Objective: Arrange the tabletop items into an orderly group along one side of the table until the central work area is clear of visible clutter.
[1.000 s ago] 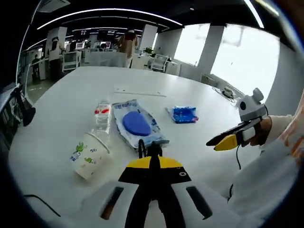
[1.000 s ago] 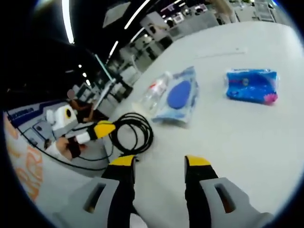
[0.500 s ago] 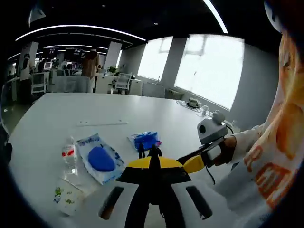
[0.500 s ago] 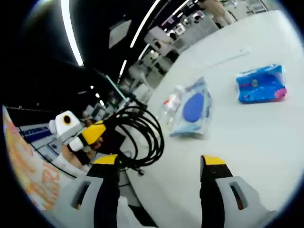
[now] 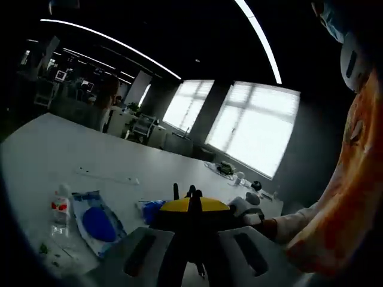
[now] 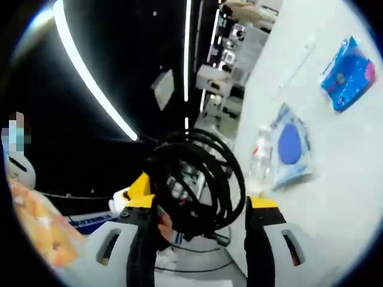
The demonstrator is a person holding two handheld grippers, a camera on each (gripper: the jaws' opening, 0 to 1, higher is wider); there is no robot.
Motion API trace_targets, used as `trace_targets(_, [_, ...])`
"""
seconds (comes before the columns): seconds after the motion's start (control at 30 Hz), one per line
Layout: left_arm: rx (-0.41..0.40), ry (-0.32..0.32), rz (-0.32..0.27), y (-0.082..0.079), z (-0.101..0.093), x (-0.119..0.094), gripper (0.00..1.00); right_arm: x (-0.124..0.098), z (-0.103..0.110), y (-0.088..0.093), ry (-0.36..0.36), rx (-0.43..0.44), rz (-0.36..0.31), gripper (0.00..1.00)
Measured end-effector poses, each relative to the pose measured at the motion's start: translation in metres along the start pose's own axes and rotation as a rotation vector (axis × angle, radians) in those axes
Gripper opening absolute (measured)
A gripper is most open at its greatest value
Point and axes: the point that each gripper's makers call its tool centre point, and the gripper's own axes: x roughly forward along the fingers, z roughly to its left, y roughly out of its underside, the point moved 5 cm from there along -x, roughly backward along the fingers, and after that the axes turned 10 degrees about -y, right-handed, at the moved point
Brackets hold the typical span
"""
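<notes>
My left gripper (image 5: 190, 206) is shut on a black cable coil (image 5: 177, 192), whose ends poke up above the yellow tips. In the right gripper view the cable coil (image 6: 200, 173) hangs in the air between the wide-apart jaws of my right gripper (image 6: 201, 206), which is open. The left gripper's yellow tip (image 6: 140, 186) holds the coil from the left. On the white table (image 5: 36, 155) lie a clear bottle (image 5: 60, 209), a wipes pack with a blue oval (image 5: 97, 222) and a blue packet (image 5: 151, 209). The same bottle (image 6: 261, 156), wipes pack (image 6: 289, 148) and blue packet (image 6: 349, 73) appear beyond the coil.
The right gripper's white body (image 5: 244, 207) sits just past my left jaws, held by a hand with an orange-printed sleeve (image 5: 335, 221). A thin pale strip (image 5: 108, 176) lies farther back on the table. Desks and windows stand behind.
The left gripper has lifted the cable coil off the table and brought it between the right gripper's jaws. Both views have tilted upward.
</notes>
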Motion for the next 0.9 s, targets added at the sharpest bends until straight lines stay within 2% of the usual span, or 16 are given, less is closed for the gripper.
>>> trace_targets(0.07, [-0.043, -0.034, -0.025, -0.002, 0.007, -0.001, 0.00, -0.007, -0.008, 0.003, 0.033, 0.035, 0.026, 0.24])
trace_targets(0.1, [-0.048, -0.054, 0.001, 0.003, 0.012, 0.000, 0.00, -0.008, -0.003, 0.001, 0.001, 0.101, -0.020, 0.22])
trace_targets(0.23, [-0.035, -0.121, 0.043, 0.015, 0.022, 0.003, 0.00, -0.016, -0.004, 0.001, 0.022, 0.084, 0.009, 0.11])
trace_targets(0.33, [-0.056, -0.128, 0.040, 0.019, 0.025, 0.006, 0.00, -0.018, 0.001, -0.002, 0.029, 0.038, 0.028, 0.08])
trace_targets(0.4, [-0.095, -0.145, 0.025, 0.019, 0.028, 0.007, 0.00, -0.021, 0.007, -0.007, 0.019, 0.024, 0.021, 0.06])
trace_targets(0.57, [-0.131, -0.197, 0.020, 0.020, 0.035, 0.009, 0.03, -0.023, 0.020, -0.018, -0.003, -0.014, -0.003, 0.04])
trace_targets(0.6, [-0.150, -0.217, 0.014, 0.021, 0.038, 0.008, 0.08, -0.025, 0.023, -0.022, -0.010, -0.025, -0.020, 0.03])
trace_targets(0.7, [-0.221, -0.265, 0.049, 0.028, 0.047, 0.006, 0.34, -0.032, 0.029, -0.033, -0.028, -0.042, -0.069, 0.01])
trace_targets(0.73, [-0.260, -0.261, 0.051, 0.031, 0.049, 0.005, 0.44, -0.035, 0.031, -0.035, -0.030, -0.048, -0.079, 0.01])
trace_targets(0.8, [-0.365, -0.238, 0.066, 0.038, 0.049, 0.004, 0.59, -0.039, 0.034, -0.041, -0.043, -0.058, -0.098, 0.01])
trace_targets(0.87, [-0.526, -0.177, 0.099, 0.047, 0.043, 0.007, 0.65, -0.041, 0.037, -0.044, -0.059, -0.044, -0.114, 0.01])
trace_targets(0.9, [-0.599, -0.140, 0.113, 0.051, 0.038, 0.009, 0.63, -0.043, 0.038, -0.046, -0.062, -0.042, -0.122, 0.01])
